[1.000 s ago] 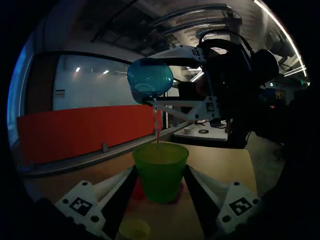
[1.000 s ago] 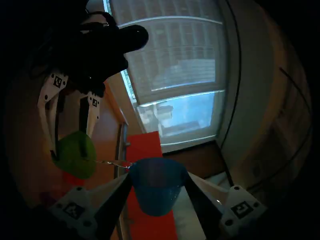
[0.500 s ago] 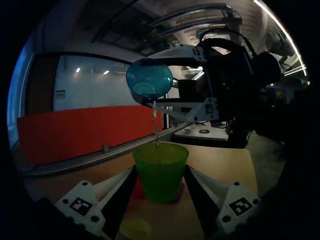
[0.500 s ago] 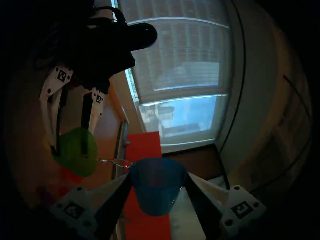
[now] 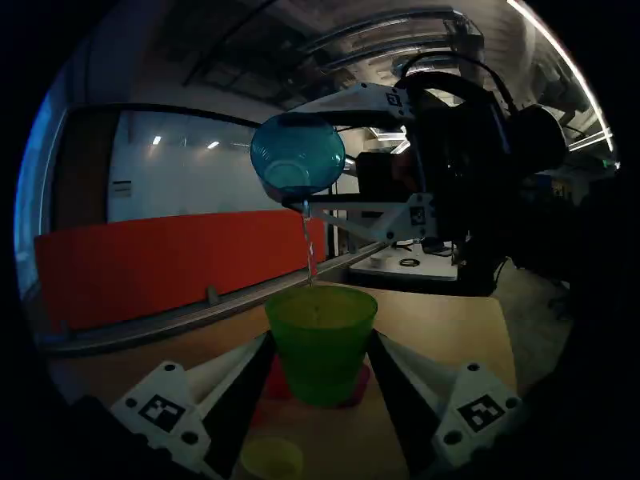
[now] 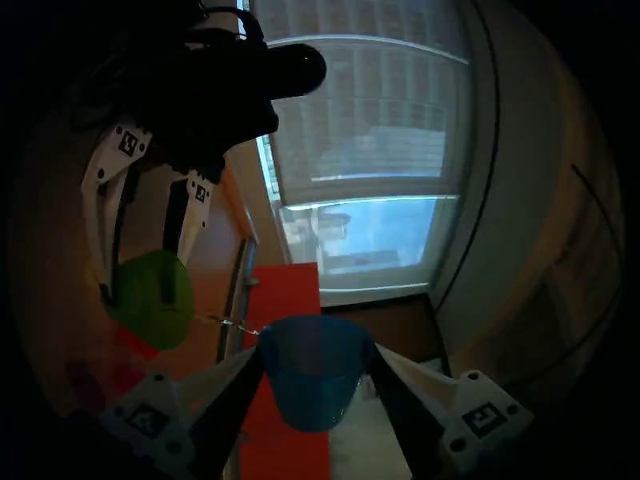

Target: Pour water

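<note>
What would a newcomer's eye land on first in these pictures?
First comes the tipped blue cup, held high in the right hand-held gripper, with a thin stream of water falling from its rim. Directly below, the stream lands in a green cup gripped upright in the left hand-held gripper. Behind both runs a bright red panel.

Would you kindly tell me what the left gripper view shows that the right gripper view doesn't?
Left gripper view: a small yellow cup on the table, and ceiling light strips overhead. Right gripper view: a large window with blinds. Both: the tilted blue cup sending a thin stream of water into the green cup.
</note>
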